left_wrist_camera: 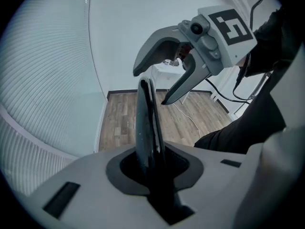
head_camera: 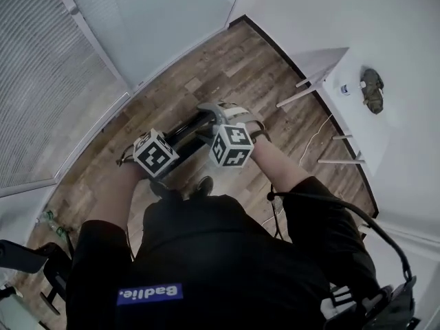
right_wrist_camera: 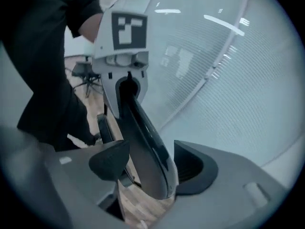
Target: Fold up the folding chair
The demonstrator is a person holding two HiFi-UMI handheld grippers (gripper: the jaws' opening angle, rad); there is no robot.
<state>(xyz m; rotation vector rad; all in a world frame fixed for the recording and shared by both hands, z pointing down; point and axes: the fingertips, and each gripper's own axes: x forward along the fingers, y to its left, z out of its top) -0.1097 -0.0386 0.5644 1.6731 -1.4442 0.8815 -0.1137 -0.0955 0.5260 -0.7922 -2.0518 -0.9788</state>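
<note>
The left gripper [left_wrist_camera: 151, 168] pinches the folding chair [left_wrist_camera: 145, 123] between its fingers; the right gripper [right_wrist_camera: 145, 168] stands spread (chair edge loose between its fingers)

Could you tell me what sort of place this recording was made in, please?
Probably an office or a meeting room: a glass wall with blinds runs along one side, a white table stands against the far wall, and an office chair sits in the corner.
</note>
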